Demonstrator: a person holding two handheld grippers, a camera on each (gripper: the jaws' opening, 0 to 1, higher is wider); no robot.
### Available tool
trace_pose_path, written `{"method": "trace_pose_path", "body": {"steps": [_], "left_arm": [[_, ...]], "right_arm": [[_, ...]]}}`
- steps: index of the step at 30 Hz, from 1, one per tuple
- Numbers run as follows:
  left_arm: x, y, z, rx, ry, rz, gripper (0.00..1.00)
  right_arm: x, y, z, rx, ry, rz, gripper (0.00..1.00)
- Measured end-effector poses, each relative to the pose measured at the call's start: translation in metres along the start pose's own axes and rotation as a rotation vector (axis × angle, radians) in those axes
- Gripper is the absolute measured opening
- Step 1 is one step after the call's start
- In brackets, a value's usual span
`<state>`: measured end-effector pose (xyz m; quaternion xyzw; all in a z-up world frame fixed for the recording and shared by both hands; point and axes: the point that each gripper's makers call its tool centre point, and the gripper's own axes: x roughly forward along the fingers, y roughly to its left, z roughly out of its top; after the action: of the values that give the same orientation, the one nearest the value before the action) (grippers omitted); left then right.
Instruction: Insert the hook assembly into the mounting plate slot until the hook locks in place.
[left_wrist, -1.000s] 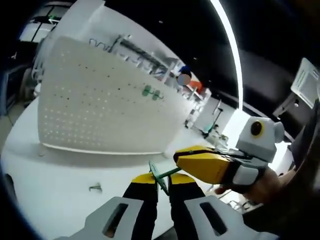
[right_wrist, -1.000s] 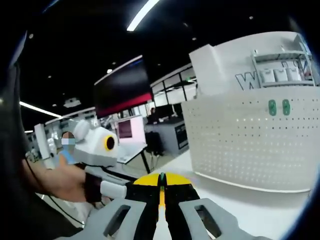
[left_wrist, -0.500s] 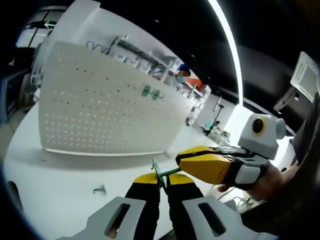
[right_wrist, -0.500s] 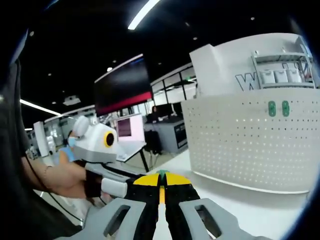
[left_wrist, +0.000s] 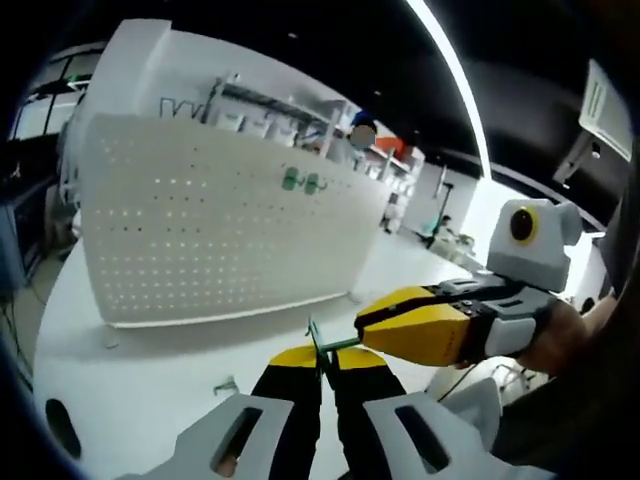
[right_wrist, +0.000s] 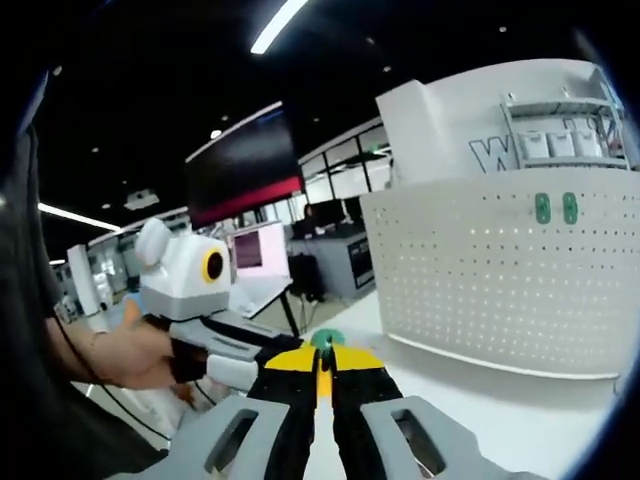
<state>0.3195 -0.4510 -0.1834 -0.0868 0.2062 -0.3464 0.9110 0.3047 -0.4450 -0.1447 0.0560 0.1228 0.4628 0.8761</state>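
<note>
In the left gripper view, the white perforated mounting plate (left_wrist: 220, 235) stands upright on the white table (left_wrist: 140, 370), well apart from the grippers, and two small green pieces (left_wrist: 301, 182) sit side by side high on its face; behind it a white wall carries dark lettering beginning with a "W", the rest too blurred and covered to read. The left gripper (left_wrist: 322, 362) has its yellow-tipped jaws drawn narrow, pinching the thin green hook assembly (left_wrist: 319, 348), which rises between the tips. The right gripper (left_wrist: 372, 333) comes in from the right, held by a hand (left_wrist: 560, 335), its yellow jaws pressed together on the far end of the same green wire. A small metal piece (left_wrist: 226, 385) lies on the table, near the plate's foot. In the right gripper view, the mounting plate (right_wrist: 500, 275) stands on the table (right_wrist: 500, 415) to the right with the two green pieces (right_wrist: 556, 208) near its top edge, and above it the wall shows a large "W" followed by letters hidden behind a shelf rack (right_wrist: 560, 130). The right gripper (right_wrist: 322, 358) holds its jaws almost together, and a green bit of the hook assembly (right_wrist: 324, 340) peeps out at their tips. The left gripper (right_wrist: 262, 350), held in a hand (right_wrist: 125, 355), reaches in from the left and meets the tips at that green bit.
</note>
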Motion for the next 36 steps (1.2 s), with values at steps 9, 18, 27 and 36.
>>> {"method": "trace_pose_path", "body": {"steps": [9, 18, 27, 36], "left_arm": [[-0.005, 0.013, -0.002, 0.09, 0.029, 0.068, 0.03], [-0.007, 0.016, 0.005, 0.081, 0.004, 0.073, 0.03], [-0.006, 0.002, 0.011, 0.198, -0.003, 0.067, 0.02], [-0.001, -0.008, 0.012, 0.204, -0.022, 0.027, 0.02]], "right_arm": [[-0.008, 0.001, 0.003, 0.025, -0.011, 0.005, 0.05], [-0.017, 0.002, -0.002, 0.032, -0.024, -0.012, 0.06], [-0.011, 0.001, 0.004, 0.099, -0.043, 0.0, 0.07], [-0.009, -0.004, 0.0, 0.151, -0.043, -0.007, 0.07]]}}
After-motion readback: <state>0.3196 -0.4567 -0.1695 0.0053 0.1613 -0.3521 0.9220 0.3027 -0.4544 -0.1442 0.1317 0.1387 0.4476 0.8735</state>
